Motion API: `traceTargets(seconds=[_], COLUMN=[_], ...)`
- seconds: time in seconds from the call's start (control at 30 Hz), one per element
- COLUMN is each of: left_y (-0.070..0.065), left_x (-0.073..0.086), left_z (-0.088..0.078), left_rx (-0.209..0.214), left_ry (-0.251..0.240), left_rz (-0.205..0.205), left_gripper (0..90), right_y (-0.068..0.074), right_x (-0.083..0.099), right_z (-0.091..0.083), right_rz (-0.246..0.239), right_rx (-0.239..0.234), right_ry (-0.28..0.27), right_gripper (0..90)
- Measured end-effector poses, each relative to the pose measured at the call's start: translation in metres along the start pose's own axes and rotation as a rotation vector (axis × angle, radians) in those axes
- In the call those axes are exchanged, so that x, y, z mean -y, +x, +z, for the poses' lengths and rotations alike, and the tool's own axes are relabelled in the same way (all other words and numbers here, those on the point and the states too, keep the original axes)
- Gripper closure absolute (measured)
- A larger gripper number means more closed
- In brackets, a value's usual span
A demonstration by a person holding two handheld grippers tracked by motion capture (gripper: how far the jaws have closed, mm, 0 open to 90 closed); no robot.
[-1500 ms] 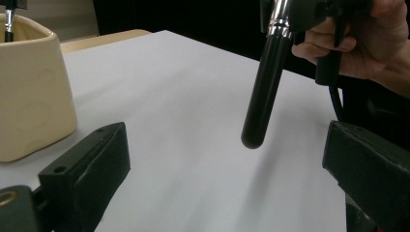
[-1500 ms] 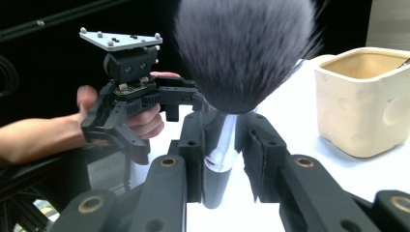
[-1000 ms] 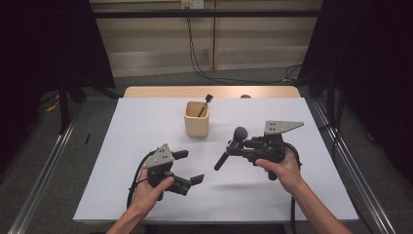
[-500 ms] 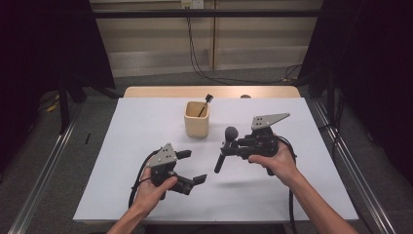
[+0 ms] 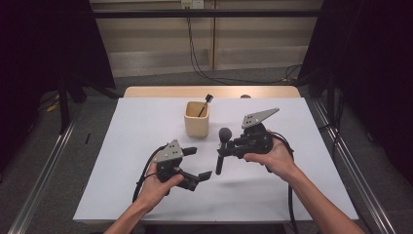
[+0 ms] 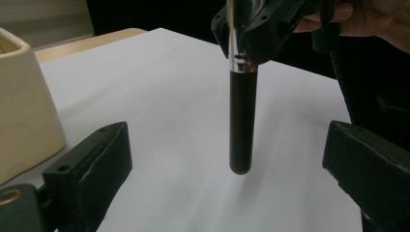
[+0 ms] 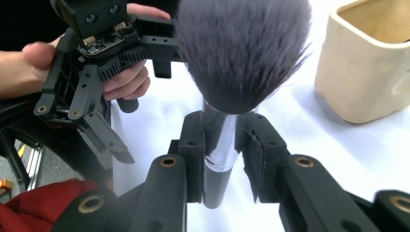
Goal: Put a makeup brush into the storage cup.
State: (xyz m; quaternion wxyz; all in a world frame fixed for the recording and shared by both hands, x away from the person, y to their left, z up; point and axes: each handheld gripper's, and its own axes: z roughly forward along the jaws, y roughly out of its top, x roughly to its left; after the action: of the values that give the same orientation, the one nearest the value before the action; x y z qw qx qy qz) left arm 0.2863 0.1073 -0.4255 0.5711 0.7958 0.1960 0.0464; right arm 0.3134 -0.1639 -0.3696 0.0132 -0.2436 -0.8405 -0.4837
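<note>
The right tool [image 5: 229, 146] is clenched on the silver ferrule of a black-handled, dark-bristled makeup brush [image 5: 221, 151], held upright above the white surface [image 5: 146, 122] at the 5 o'clock side of the cream square ceramic cup [image 5: 197, 119]. The left tool [image 5: 197, 165] rests released, jaws wide. Risk: the smooth ferrule may slip or pivot — the grip is narrow. The handle tip could strike the cup rim — or the thin black brush [image 5: 204, 103] leaning inside.

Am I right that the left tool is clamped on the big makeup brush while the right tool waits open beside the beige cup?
Not quite: the sides are swapped. The right gripper view shows the right tool shut on the makeup brush; the left tool, seen in the high view, is the open one, near the beige cup.
</note>
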Motion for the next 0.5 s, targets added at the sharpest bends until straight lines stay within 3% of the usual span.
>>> traceTargets(seconds=[0.17,0.5], left_y=[-0.001,0.000], left_x=[-0.001,-0.005], left_z=[0.008,0.023], left_rx=[-0.001,0.024], left_ry=[0.029,0.048], left_rz=[0.023,0.002], left_gripper=[4.8,5.7], right_y=[0.000,0.003], right_x=[-0.003,-0.008], right_z=[0.003,0.007], right_rz=[-0.008,-0.023], right_rx=[0.007,0.009], right_ry=[0.038,0.050], right_gripper=[71.6,71.6])
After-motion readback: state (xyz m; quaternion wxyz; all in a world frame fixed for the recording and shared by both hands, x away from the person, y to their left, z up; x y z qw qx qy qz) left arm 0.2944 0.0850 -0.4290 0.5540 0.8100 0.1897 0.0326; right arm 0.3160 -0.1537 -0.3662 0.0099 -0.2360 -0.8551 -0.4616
